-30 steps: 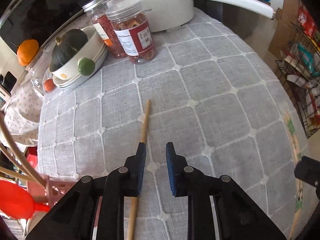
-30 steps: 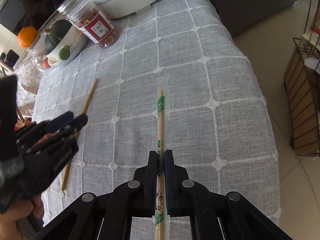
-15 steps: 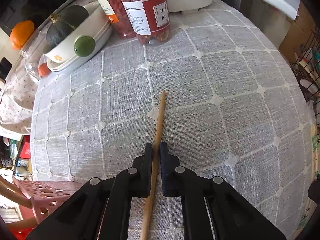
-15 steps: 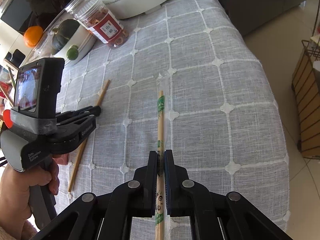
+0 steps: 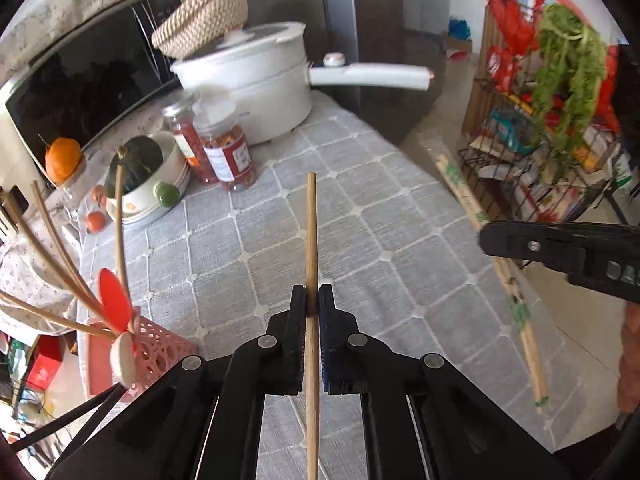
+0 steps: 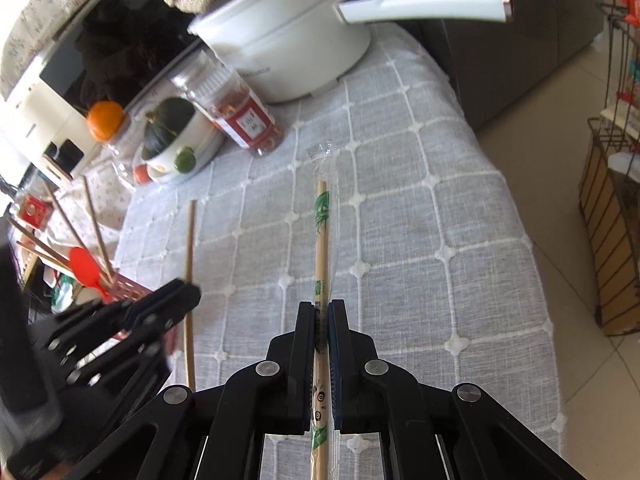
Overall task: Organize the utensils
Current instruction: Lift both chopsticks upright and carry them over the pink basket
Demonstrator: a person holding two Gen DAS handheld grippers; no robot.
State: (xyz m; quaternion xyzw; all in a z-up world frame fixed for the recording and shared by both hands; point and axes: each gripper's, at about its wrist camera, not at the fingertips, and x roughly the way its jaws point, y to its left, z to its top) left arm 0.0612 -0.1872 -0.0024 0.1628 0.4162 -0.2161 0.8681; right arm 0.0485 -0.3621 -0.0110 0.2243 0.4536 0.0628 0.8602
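My left gripper [image 5: 313, 300] is shut on a bare wooden chopstick [image 5: 311, 232] and holds it above the grey tablecloth [image 5: 360, 240]. The same chopstick [image 6: 190, 248] and left gripper [image 6: 188, 294] show at the left of the right wrist view. My right gripper [image 6: 321, 312] is shut on a plastic-wrapped pair of chopsticks [image 6: 321, 236] with green print, lifted over the cloth; the pair [image 5: 508, 276] and right gripper [image 5: 486, 236] show at the right of the left wrist view. A pink perforated utensil holder [image 5: 140, 352] with several chopsticks and a red spoon [image 5: 114, 300] stands at the table's left edge.
A white pot [image 5: 256, 84] with a long handle [image 5: 372, 76], two jars [image 5: 228, 152], a bowl with a dark squash [image 5: 140, 176] and an orange [image 5: 62, 154] stand at the back. A wire rack [image 5: 552, 152] with goods stands on the floor at the right.
My left gripper closed on the bare chopstick and lifted it off the cloth. My right gripper has raised the wrapped pair. Both views tilted up toward the back of the table.
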